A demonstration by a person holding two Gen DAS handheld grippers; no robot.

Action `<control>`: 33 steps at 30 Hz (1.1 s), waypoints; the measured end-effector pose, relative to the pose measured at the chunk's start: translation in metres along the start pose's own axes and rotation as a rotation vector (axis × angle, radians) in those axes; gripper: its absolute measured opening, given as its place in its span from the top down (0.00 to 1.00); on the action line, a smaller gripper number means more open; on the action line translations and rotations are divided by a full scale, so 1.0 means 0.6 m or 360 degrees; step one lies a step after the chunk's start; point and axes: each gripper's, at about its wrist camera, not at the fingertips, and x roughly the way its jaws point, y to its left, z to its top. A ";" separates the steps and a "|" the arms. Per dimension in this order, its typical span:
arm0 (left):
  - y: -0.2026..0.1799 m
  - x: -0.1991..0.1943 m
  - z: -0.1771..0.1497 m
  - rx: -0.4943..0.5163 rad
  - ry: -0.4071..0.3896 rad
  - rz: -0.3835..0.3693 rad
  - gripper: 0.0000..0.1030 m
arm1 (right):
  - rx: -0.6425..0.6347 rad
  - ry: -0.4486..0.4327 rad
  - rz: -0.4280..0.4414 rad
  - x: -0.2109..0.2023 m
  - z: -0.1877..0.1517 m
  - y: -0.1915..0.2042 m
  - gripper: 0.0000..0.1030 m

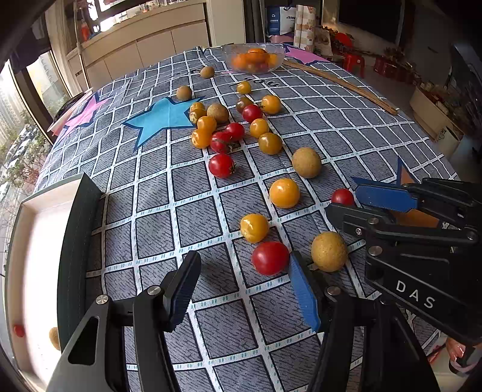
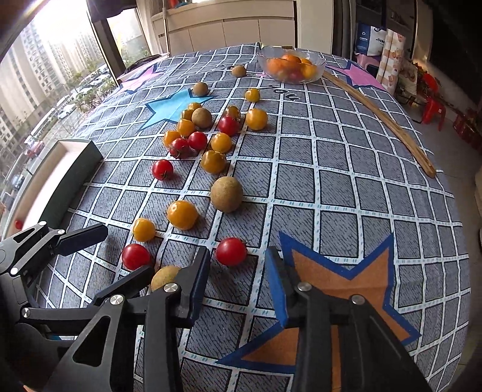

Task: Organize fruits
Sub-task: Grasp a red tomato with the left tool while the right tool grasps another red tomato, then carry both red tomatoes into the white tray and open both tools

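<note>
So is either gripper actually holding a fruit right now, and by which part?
No, nothing is held. The left gripper is open beside a red tomato, and the right gripper is open just short of another red tomato.

White letters "DAS" stand on the black body of the right gripper (image 1: 352, 199), and the letters on the far blue bag (image 1: 278, 21) are too small to read.

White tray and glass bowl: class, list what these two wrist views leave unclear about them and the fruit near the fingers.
- White tray: left wrist view, overexposed and cut by the frame edge; contents mostly washed out.
- Glass bowl: both views, far and small; fruit count unreadable.
- Brown fruit: right wrist view, half hidden behind the right gripper.
- Red tomato: left wrist view, partly covered by the right gripper's fingers.
</note>
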 end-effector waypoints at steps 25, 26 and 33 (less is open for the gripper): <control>0.053 -0.079 -0.058 -0.0112 -0.0049 -0.0121 0.77 | 0.0260 0.0007 0.0183 -0.059 -0.061 -0.014 0.79; 0.056 -0.085 -0.061 -0.0117 -0.0056 -0.0121 0.77 | 0.0261 0.0007 0.0182 -0.061 -0.063 -0.013 0.79; 0.072 -0.117 -0.085 -0.0128 -0.0100 -0.0094 0.77 | 0.0254 0.0011 0.0181 -0.076 -0.073 0.006 0.78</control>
